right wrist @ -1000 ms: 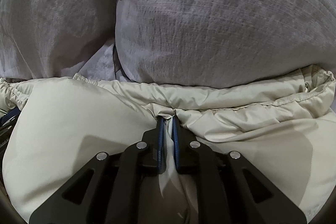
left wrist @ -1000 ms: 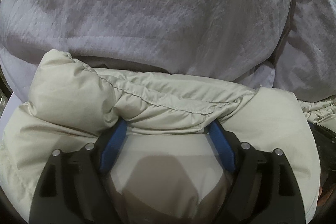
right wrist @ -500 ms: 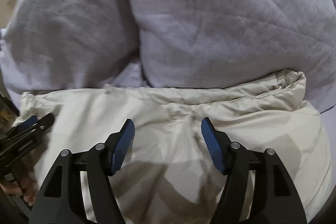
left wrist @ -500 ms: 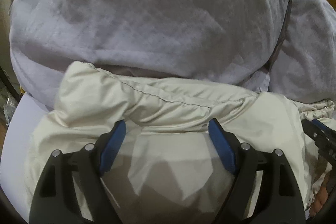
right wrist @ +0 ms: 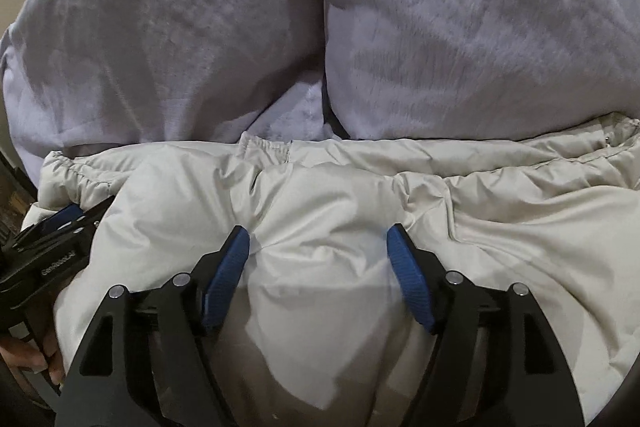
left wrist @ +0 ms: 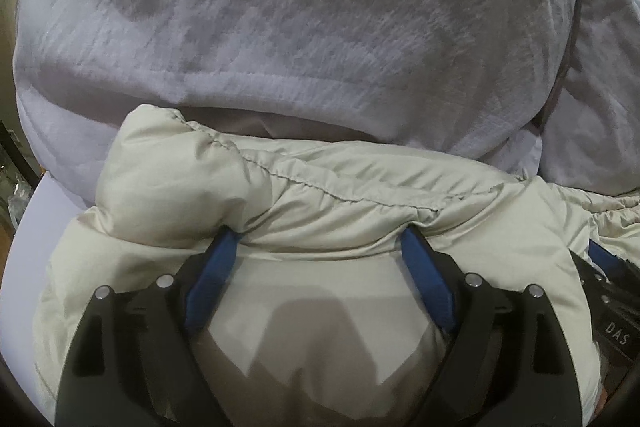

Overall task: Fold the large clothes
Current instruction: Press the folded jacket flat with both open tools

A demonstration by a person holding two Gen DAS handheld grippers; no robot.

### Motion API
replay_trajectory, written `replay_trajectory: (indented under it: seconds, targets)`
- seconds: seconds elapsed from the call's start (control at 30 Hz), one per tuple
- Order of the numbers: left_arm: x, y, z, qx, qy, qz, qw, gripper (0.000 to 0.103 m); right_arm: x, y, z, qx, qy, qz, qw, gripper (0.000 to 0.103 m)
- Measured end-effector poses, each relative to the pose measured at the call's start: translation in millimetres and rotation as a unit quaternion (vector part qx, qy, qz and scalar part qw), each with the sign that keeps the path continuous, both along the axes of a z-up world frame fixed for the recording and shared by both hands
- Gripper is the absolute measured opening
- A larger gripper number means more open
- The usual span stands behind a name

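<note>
Grey pillows back the white sheet under a puffy jacket.

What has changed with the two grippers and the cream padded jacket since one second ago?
The right gripper let go: its blue pads, then pinched shut on a fold of the cream padded jacket, now stand apart and are opening. The left gripper was already wide and is opening a little more, tips at the jacket's seamed ridge. The jacket lies as before against the grey quilted bedding.
</note>
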State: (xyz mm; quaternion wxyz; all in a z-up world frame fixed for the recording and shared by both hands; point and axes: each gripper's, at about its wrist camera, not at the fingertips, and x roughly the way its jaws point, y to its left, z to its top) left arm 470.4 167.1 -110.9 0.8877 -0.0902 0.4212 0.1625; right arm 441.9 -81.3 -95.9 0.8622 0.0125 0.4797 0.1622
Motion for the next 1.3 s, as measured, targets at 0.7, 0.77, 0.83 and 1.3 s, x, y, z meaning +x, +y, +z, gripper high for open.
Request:
replay_trajectory:
  seconds: [0.7, 0.77, 0.83, 1.3]
  targets:
    - [25, 14, -42, -0.006, -0.006, 0.004, 1.0, 0.088, 17, 21, -39, -0.011, -0.016, -0.004, 1.0, 0.077]
    - [25, 10, -42, -0.004, -0.005, 0.004, 1.0, 0.088, 16, 21, -35, -0.012, -0.015, -0.006, 1.0, 0.077]
    - [26, 10, -43, -0.003, -0.003, 0.004, 1.0, 0.088, 13, 19, -32, -0.014, -0.014, -0.007, 1.0, 0.077]
    - [18, 0, -45, -0.002, -0.004, 0.005, 1.0, 0.089, 16, 15, -34, -0.005, -0.013, -0.013, 1.0, 0.079]
